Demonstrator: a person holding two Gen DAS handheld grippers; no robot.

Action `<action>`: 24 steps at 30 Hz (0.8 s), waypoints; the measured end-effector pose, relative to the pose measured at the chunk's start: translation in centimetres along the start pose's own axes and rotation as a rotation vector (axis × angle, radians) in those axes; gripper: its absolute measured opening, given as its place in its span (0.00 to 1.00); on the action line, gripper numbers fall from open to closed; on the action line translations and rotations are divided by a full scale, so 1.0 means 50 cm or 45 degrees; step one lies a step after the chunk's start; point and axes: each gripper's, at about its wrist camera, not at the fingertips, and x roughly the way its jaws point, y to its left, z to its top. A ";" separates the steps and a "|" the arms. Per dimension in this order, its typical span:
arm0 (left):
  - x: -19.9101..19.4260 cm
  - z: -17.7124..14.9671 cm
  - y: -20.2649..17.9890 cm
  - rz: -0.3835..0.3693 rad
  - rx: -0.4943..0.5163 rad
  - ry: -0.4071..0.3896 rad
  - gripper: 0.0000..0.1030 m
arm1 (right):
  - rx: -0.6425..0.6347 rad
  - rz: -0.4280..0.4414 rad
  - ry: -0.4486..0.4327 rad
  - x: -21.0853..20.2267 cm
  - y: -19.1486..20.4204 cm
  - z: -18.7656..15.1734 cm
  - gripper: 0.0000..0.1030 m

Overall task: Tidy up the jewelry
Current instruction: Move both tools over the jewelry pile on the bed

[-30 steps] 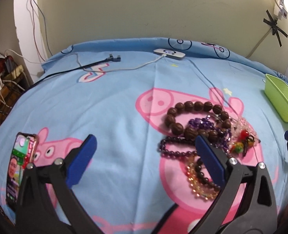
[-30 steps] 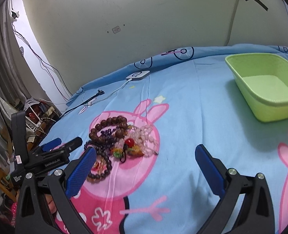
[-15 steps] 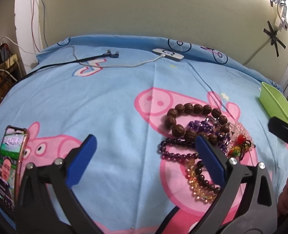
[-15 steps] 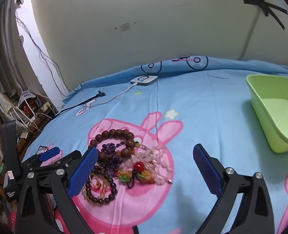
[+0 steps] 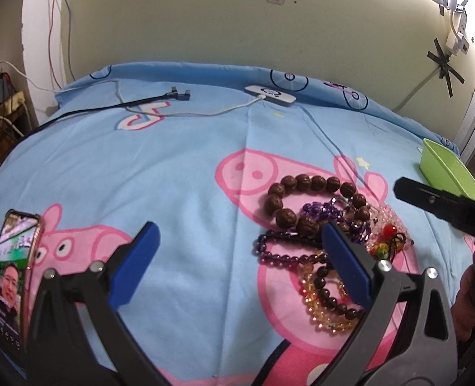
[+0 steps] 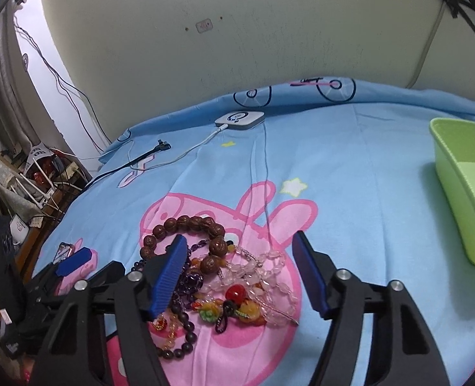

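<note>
One bracelet heap (image 6: 218, 276), one green bin (image 6: 462, 193), one phone (image 5: 11, 273), two cables (image 5: 160, 99)

We see our left gripper (image 5: 237, 257) and our right gripper (image 6: 240, 276). Each has two black plastic arms, shiny silver screws near the joints, and flat blue pads (image 6: 168, 276) with tiny ridges.

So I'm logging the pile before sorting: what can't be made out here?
- Bracelet count: strands overlap in the jewelry pile; both views have a blue pad over part.
- Green bin: cut by frame edge in both views, so its contents are unclear.
- Right gripper: closing over the pile, pad contact unclear.
</note>
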 end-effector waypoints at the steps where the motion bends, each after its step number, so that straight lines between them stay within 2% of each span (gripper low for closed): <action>1: 0.000 0.000 0.001 -0.003 -0.002 0.000 0.94 | 0.001 0.004 0.005 0.004 0.002 0.000 0.45; 8: 0.001 0.001 0.006 -0.027 -0.022 0.004 0.94 | -0.014 0.014 0.029 0.023 0.014 -0.001 0.45; 15: -0.001 0.000 0.010 -0.042 -0.028 0.006 0.94 | 0.037 0.065 0.042 0.034 0.006 -0.003 0.46; 20: 0.000 -0.001 0.007 -0.045 -0.029 0.008 0.94 | 0.042 0.082 0.044 0.037 0.006 -0.003 0.54; 24: 0.002 0.000 0.008 -0.048 -0.035 0.012 0.94 | 0.030 0.081 0.051 0.042 0.009 -0.005 0.56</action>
